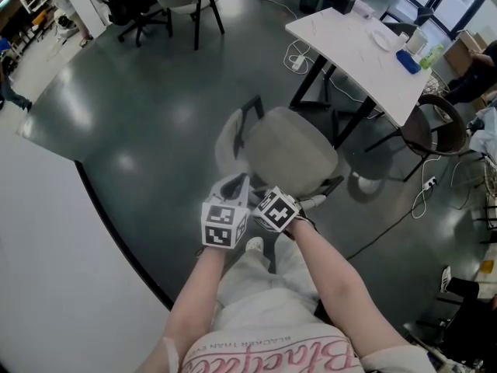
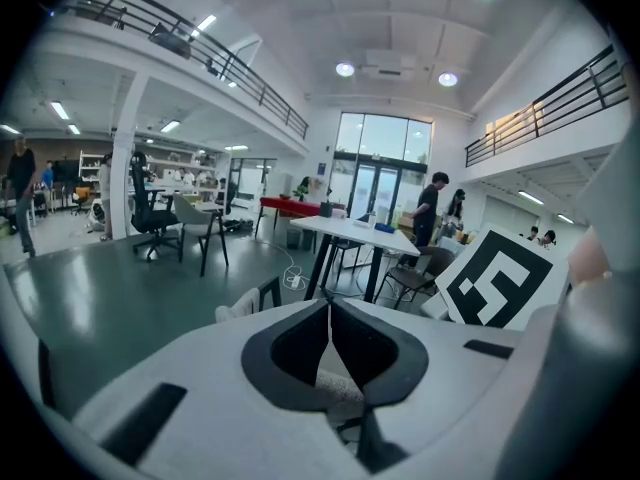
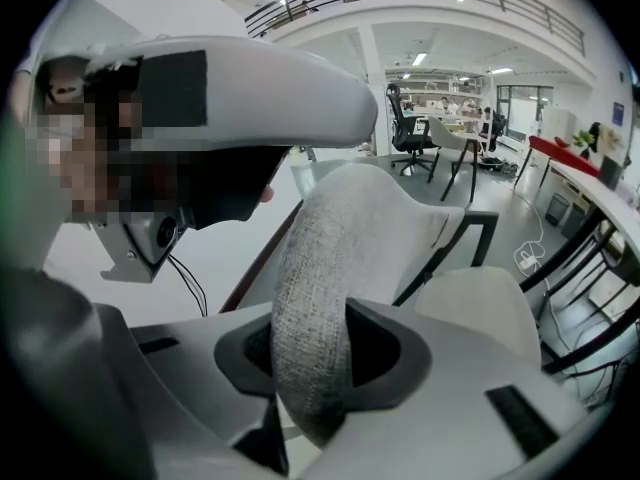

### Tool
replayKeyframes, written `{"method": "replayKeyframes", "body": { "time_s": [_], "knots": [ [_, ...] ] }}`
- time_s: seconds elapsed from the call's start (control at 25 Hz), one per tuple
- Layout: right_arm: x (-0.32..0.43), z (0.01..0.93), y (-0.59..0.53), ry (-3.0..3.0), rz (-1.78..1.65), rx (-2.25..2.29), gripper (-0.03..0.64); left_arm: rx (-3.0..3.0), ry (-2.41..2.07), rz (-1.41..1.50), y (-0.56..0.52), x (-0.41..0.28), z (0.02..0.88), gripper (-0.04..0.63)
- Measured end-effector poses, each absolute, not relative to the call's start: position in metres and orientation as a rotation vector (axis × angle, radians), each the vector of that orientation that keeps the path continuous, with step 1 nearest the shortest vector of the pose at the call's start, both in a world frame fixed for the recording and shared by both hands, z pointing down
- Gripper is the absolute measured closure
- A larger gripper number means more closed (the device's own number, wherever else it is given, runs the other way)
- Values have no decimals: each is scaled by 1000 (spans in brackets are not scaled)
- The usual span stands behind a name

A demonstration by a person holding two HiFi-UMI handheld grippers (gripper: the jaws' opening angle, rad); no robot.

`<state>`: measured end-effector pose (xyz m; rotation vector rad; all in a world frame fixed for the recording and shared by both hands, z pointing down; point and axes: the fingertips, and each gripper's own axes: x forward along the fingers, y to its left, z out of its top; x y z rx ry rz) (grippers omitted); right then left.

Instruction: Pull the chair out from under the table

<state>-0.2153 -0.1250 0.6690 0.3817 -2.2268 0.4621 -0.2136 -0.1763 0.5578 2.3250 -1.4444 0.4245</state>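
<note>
The grey fabric-upholstered chair with a black frame [image 1: 291, 152] stands on the dark floor just beside the white rectangular desk [image 1: 349, 45]; its seat appears to be clear of the top already. The backrest rim faces the person. The chair lies directly ahead of both tools, between them and the desk, so the pull line runs from the desk toward the person.

The right tool [image 3: 315, 353] pinches the padded backrest rim. The left tool [image 2: 330, 313] sits just beside it, jaws pressed together at the tips with nothing clearly gripped.

Count: one grey chair, one white desk, two tools — plus one dark round-backed chair [image 1: 435, 130] near the desk's end.
</note>
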Motion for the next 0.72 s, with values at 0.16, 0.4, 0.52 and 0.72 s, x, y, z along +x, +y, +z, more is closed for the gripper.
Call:
{"method": "replayKeyframes", "body": {
  "time_s": [0.16, 0.4, 0.52, 0.72],
  "knots": [
    [-223, 669, -117, -2228, 480, 377, 511, 2317, -1446, 427, -171, -223, 561, 586],
    [-220, 664, -127, -2242, 493, 498, 471, 2328, -1432, 434, -171, -224, 558, 586],
    [-220, 658, -126, -2235, 454, 464, 463, 2337, -1436, 433, -173, -225, 552, 586],
    [-218, 621, -130, -2322, 492, 420, 465, 2354, -1464, 421, -179, -223, 534, 586]
  ]
}}
